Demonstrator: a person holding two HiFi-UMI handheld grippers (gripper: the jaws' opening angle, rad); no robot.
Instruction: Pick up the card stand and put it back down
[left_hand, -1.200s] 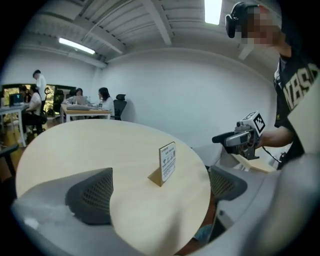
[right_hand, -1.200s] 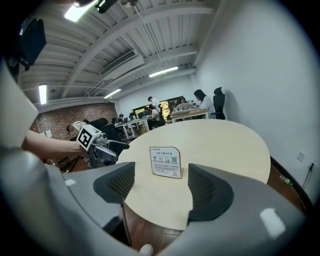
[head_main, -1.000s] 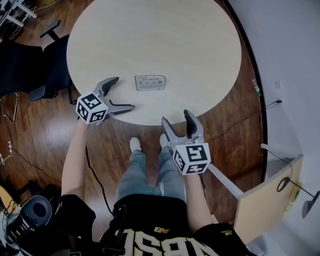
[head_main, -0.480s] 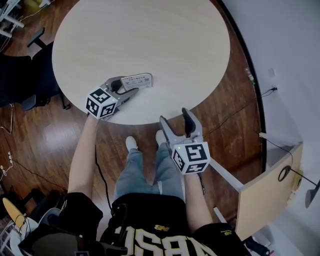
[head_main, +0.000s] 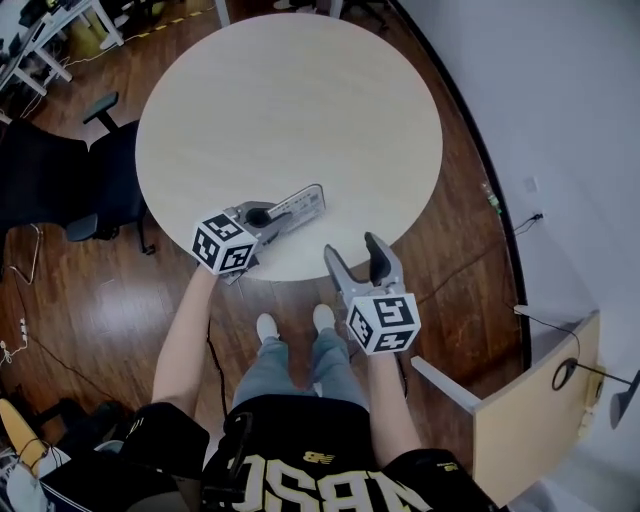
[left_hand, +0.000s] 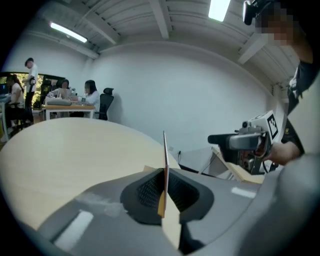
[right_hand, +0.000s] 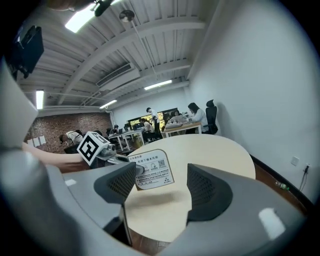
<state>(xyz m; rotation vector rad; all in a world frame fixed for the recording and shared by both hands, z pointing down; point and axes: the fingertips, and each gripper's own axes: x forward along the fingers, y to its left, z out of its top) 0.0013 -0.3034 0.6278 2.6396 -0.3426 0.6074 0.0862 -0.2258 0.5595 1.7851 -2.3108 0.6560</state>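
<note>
The left gripper (head_main: 262, 216) has just been closing its fingers, and they now pinch the card stand (head_main: 297, 204) edge-on, the thin card squeezed between the dark pads. The stand is held over the near edge of the round tabletop (head_main: 290, 90). It looks lifted clear of the wood, its printed face turned toward the right gripper (head_main: 357, 252). That gripper hangs just off the tabletop's near edge, above the wooden floor (head_main: 470, 250), its fingers spread wide and empty.

Open-plan office: people (right_hand: 193, 112) at desks (right_hand: 176, 128), swivel chair (head_main: 70, 170).
</note>
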